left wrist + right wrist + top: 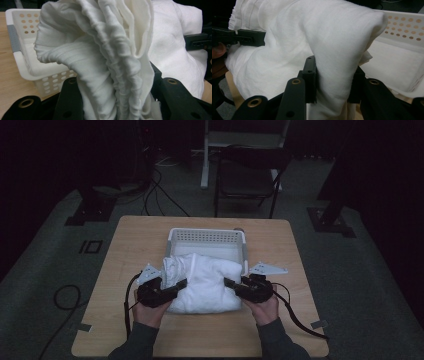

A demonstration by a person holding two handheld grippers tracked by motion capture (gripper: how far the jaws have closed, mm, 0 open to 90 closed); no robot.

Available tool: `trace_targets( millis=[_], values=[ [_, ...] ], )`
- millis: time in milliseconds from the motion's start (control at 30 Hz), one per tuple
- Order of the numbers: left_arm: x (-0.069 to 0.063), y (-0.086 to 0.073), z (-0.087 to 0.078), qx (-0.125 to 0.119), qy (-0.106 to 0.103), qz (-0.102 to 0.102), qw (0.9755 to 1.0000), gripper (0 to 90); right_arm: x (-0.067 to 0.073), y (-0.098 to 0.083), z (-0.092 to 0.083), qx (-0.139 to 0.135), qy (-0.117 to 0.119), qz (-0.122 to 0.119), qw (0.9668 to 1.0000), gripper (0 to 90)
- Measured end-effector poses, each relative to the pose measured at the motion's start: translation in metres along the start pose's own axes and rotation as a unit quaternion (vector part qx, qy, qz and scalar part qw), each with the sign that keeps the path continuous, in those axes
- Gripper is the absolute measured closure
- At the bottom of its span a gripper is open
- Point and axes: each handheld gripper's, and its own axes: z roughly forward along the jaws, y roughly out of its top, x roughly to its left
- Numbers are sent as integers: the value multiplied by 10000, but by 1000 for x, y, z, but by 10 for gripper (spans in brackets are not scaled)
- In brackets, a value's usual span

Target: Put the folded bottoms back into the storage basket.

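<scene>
A folded white garment (204,282) lies on the wooden table (125,250), its far edge resting against a white perforated basket (207,237). My left gripper (181,284) is shut on the garment's left side, where gathered, ribbed cloth (110,75) bunches up between the black jaws. On the opposite side my right gripper (229,283) is shut on a thick fold of the same cloth (334,75). The basket (22,50) (402,37) stands just behind the cloth, with a white layer inside it. Far off in each gripper view, the other gripper's black jaw presses into the cloth.
A dark chair (247,175) and a white stand (207,155) are on the floor beyond the table. Cables (160,195) trail over the grey floor. Bare tabletop lies in front of the person's hands and to both sides of the basket.
</scene>
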Motion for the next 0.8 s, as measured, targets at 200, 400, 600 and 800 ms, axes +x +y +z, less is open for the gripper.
trace_targets(
  millis=[200, 400, 600, 800],
  values=[
    [1, 6, 4, -13, -35, -20, 10000, 564, -5, 4, 1, -16, -20, 36, 10000, 676],
    [2, 11, 8, -22, -55, -25, 10000, 564, -8, 9, 0, -28, -60, 30, 10000, 676],
    [7, 17, 12, -10, -109, -69, 9999, 564, -11, 14, 2, -36, -116, 16, 9999, 676],
    [12, 22, 16, -16, -133, -116, 9998, 565, -14, 19, 5, -37, -147, 31, 9999, 677]
  ],
)
